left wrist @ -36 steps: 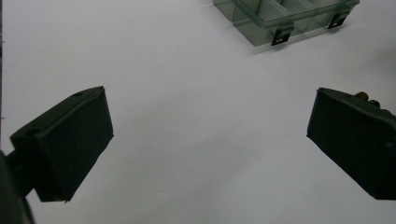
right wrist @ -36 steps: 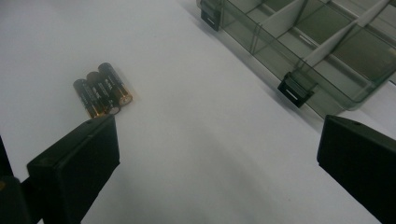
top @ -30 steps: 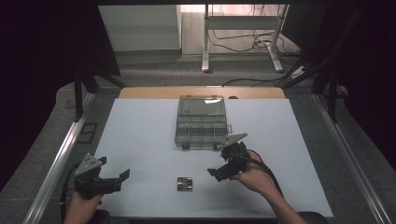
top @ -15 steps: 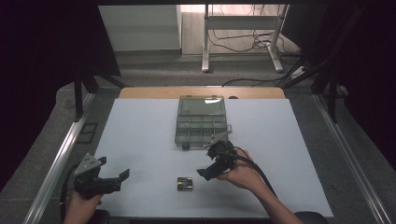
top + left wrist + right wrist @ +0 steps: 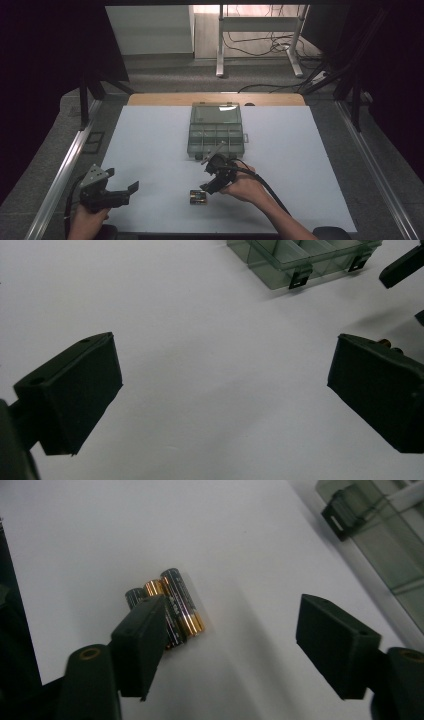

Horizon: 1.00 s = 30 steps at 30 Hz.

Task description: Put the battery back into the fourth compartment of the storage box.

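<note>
- Left hand-held gripper (image 5: 131,189): near-left corner of the desk (image 5: 150,145), held in the person's left hand (image 5: 87,220), pointing right across the white surface. Jaws wide apart, nothing between them; in the left gripper view only bare desk shows in the gap.
- Batteries (image 5: 198,197): small cluster near the front edge, about centre, lying flat on the desk. In the right gripper view (image 5: 172,607) they read as three AA-type cells, black and gold, side by side and touching.
- Right hand-held gripper (image 5: 209,186): held in the person's right hand (image 5: 245,187), just right of the batteries, tips pointing down-left at them. Jaws part open and just been closing in; nothing gripped. In the right gripper view the left jaw overlaps the near end of the batteries, the right jaw stands well off to the right over bare desk. Cannot tell if the left jaw touches the cells.
- Cable (image 5: 267,187): black, trails from the right hand-held gripper back along the forearm toward the near edge.
- Compartment box (image 5: 216,131): clear grey plastic organiser, centre of the desk, beyond the right hand-held gripper, lid down, dark latches on its near side. Well apart from the batteries. Its near corner also shows in the left gripper view (image 5: 300,255).
- Far: floor with a stand's legs (image 5: 260,50) and loose cables beyond the desk.
</note>
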### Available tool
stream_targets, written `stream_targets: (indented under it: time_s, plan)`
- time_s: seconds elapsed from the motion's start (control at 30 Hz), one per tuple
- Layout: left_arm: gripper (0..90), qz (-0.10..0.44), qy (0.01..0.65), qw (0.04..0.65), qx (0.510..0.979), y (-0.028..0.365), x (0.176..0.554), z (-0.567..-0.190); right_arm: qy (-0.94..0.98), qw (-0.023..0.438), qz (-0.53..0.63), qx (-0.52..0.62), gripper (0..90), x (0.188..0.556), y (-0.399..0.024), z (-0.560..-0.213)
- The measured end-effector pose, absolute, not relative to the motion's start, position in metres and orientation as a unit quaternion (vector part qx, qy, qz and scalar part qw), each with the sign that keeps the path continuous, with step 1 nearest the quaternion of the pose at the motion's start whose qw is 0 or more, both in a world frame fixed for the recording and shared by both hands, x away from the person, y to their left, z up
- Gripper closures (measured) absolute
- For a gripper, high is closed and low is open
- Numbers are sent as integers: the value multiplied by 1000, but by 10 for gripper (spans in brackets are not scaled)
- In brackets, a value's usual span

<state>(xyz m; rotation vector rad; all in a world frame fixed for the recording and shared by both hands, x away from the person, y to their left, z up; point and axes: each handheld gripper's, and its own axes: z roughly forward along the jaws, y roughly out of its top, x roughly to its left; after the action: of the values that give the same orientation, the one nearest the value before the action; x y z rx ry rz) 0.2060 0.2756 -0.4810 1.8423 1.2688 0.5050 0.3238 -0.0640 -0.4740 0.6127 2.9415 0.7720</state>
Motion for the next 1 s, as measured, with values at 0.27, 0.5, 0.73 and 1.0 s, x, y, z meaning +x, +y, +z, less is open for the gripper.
stream_targets:
  time_s: [0.27, 0.5, 0.73, 1.0]
  plan:
    - [21, 196, 506, 416, 730, 277, 206, -481, 959, -6, 230, 166, 485, 325, -46, -486]
    - [23, 195, 506, 415, 731, 277, 207, -481, 966, -6, 212, 146, 607, 322, -36, -495]
    - [24, 194, 506, 416, 731, 277, 207, -481, 971, -12, 199, 132, 709, 326, -28, -504]
    - [25, 192, 507, 418, 729, 278, 207, -482, 976, 9, 187, 115, 765, 325, -27, -506]
